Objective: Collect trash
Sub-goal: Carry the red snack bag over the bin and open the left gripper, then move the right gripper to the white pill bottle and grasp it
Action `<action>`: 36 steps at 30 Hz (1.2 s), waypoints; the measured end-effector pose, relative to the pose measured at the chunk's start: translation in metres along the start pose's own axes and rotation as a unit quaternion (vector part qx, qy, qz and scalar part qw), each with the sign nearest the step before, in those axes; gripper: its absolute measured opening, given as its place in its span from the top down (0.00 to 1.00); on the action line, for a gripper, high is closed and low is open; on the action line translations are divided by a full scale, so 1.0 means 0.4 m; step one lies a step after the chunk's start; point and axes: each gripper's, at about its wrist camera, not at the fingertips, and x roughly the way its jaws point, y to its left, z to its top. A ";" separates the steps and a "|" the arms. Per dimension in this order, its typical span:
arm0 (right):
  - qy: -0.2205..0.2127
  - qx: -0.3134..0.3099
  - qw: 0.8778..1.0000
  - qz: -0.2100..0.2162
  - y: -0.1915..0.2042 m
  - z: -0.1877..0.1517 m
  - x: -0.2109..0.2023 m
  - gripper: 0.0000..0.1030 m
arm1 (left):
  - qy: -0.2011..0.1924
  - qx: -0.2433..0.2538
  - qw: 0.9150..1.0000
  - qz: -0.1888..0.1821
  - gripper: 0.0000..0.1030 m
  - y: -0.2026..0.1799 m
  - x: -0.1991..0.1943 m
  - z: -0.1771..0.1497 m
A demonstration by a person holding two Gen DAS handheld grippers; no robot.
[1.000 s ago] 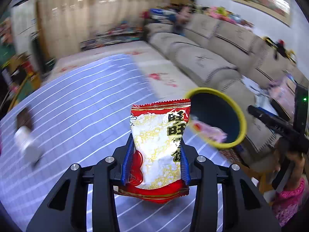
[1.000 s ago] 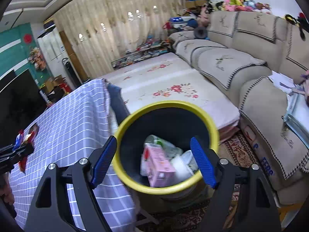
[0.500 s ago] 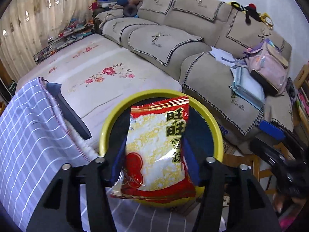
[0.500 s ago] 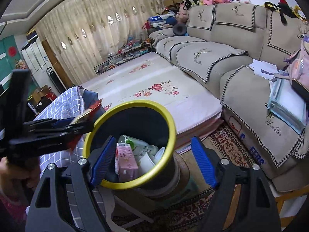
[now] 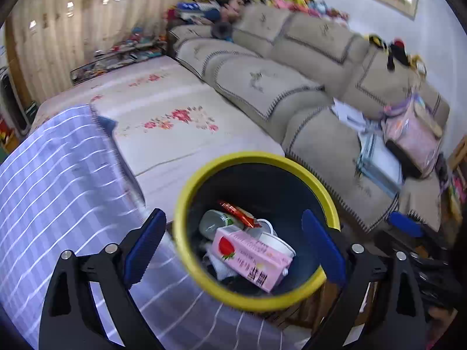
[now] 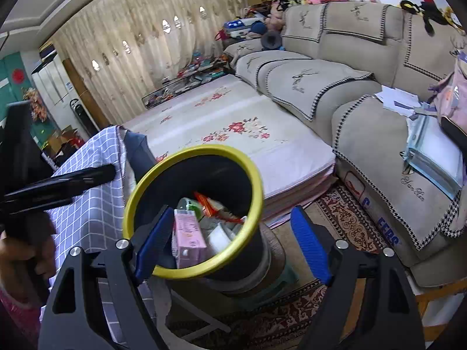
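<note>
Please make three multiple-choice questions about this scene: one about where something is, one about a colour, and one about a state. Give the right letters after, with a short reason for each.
1. Where is the red snack bag?
A. inside the bin
B. on the sofa
C. on the checked tablecloth

2. What colour is the rim of the bin?
A. red
B. yellow
C. white

3. What is between the fingers of the left claw?
A. a snack bag, held tight
B. a pink carton, held tight
C. nothing held

Answers:
1. A: the bag lies among the trash in the bin, behind the pink carton.
2. B: a yellow ring runs around the dark bin.
3. C: its jaws are opening wide, with only the bin seen below them.
</note>
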 end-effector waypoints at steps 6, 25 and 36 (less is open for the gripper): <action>0.007 -0.030 0.999 0.016 0.076 -0.004 0.005 0.24 | -0.058 -0.047 0.997 0.028 0.06 0.133 -0.216 -0.116; 0.046 -0.241 0.950 0.194 0.716 -0.052 0.039 0.21 | -0.146 -0.198 0.930 0.274 0.05 0.719 -0.689 -0.564; 0.081 -0.371 0.879 0.289 1.109 -0.180 0.085 0.21 | -0.153 -0.272 0.899 0.306 0.05 0.874 -0.738 -0.691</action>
